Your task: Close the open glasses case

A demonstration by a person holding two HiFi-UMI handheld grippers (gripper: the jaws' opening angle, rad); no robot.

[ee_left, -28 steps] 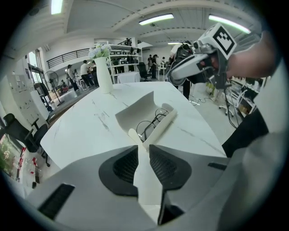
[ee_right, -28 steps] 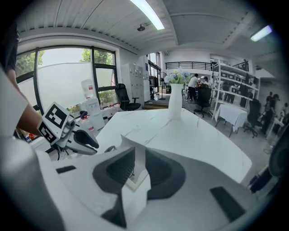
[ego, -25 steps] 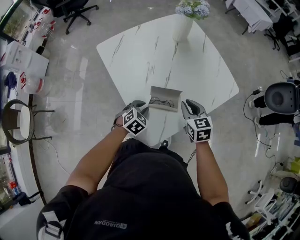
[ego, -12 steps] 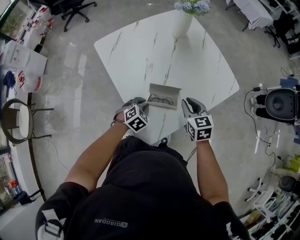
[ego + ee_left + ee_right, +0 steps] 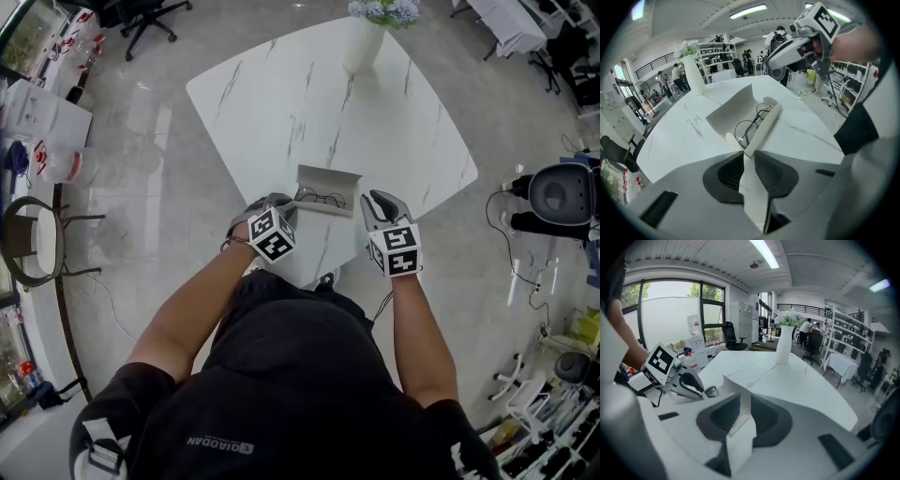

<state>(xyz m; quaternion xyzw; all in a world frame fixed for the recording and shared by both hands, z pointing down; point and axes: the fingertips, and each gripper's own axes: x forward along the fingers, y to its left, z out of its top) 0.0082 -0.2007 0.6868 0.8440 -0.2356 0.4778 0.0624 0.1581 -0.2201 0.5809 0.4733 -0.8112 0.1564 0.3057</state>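
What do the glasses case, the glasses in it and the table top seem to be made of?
Glasses case: probably stiff card or faux leather, matte off-white; thin flat walls.
Glasses: likely thin dark metal wire; too fine to be sure.
Table top: glossy white marble or imitation, grey veins.

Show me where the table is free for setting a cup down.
Bare marble runs between the vase and the case, and out to the table's left and right corners. The near edge is crowded: the left tool and right tool each grip an end of the case.
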